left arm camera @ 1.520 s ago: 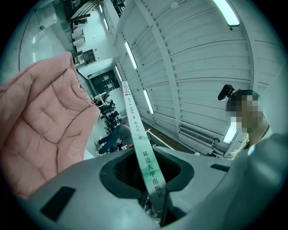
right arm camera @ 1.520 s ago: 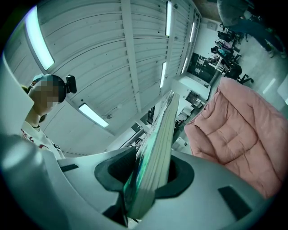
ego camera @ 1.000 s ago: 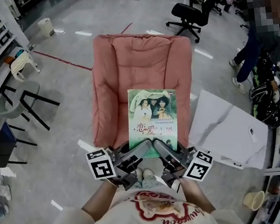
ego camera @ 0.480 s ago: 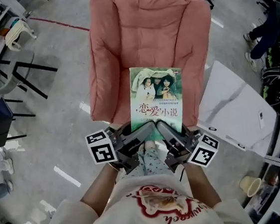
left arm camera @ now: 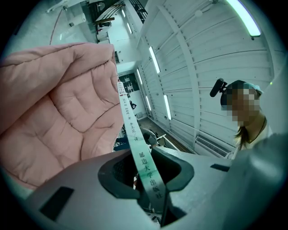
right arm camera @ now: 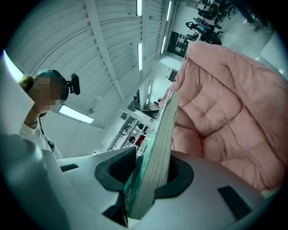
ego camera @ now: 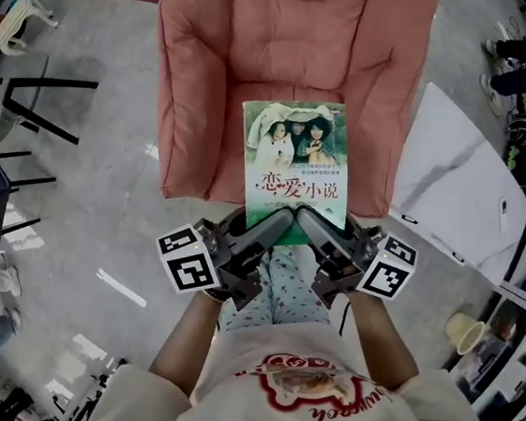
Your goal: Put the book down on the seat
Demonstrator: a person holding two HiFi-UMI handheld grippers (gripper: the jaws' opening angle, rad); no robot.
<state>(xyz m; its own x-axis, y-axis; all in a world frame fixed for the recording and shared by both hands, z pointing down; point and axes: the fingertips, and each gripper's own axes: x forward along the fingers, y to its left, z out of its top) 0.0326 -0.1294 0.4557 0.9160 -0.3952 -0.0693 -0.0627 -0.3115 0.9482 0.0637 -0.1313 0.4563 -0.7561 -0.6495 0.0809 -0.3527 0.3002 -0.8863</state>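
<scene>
**Ana:** Closer than a second ago: the pink armchair (ego camera: 183, 91) fills far more of the head view, its back now cut off at the top edge, and the book (ego camera: 297, 158) reaches farther in over the seat (ego camera: 256, 69).

**Ben:** Who has hold of it?

**Ana:** Both claws, at the near short edge. The left claw (ego camera: 283, 218) pinches the spine corner. In the left gripper view the spine (left arm camera: 143, 161) runs straight between its jaws, clamped. The right claw (ego camera: 309, 220) pinches the other corner, and the right gripper view shows the page block (right arm camera: 155, 161) squeezed between its jaws.

**Ben:** So is the book down yet?

**Ana:** I can't tell. It lies cover up over the front of the seat, and its near end juts past the cushion's front lip toward the person. No view shows whether the underside touches the cushion.

**Ben:** What else is around?

**Ana:** A white marbled panel (ego camera: 457, 173) sits just to the right of the armchair. Black chair legs (ego camera: 27, 85) stand on the grey floor to the left. The person's cream sweatshirt (ego camera: 304, 403) with a red print fills the bottom of the head view.
</scene>
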